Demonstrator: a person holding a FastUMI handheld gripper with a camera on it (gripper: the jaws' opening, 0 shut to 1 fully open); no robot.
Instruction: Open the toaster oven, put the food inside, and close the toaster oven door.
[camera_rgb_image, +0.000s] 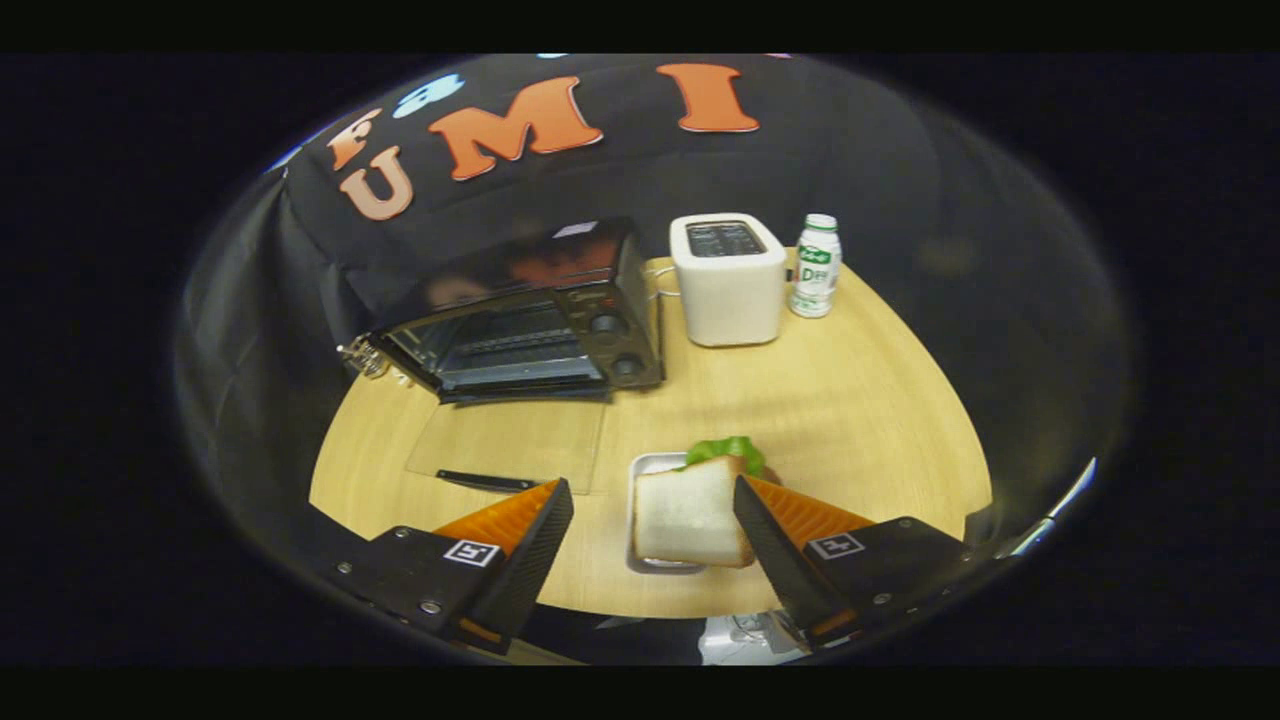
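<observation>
Food: a sandwich (692, 512) of soft white square-cut bread w/ a frill of green lettuce poking out at its 12 o'clock edge. Top slice looks matte, slightly porous, crust edge pale brown at the lower right corner. It sits on a small rectangular white tray (643, 467) w/ rounded corners, flat on the round light-wood tabletop (860, 400), grain running across.

Gripper (652, 498) spread wide, holding nothing. Sandwich lies between the fingers, close against the right-hand one; whether that finger touches the bread can't be told. Left finger is well clear of it, wood showing between. Both fingers are wedge-shaped w/ ribbed inner faces.

Black boxy metal toaster oven (530, 315) at approx 11 o'clock from the sandwich, beyond the fingers. Its clear glass door (508, 445) is dropped fully open, lying flat on the table toward the gripper, dark handle bar along its near edge. Wire rack visible inside; two round knobs stacked on the right side panel; glossy top.

At 12 o'clock from the sandwich, a white rounded-corner pop-up toaster (728, 280), smooth plastic shell, dark slots on top. Just beside it at 3 o'clock, a small white plastic bottle (817, 266) w/ green label, upright.
</observation>
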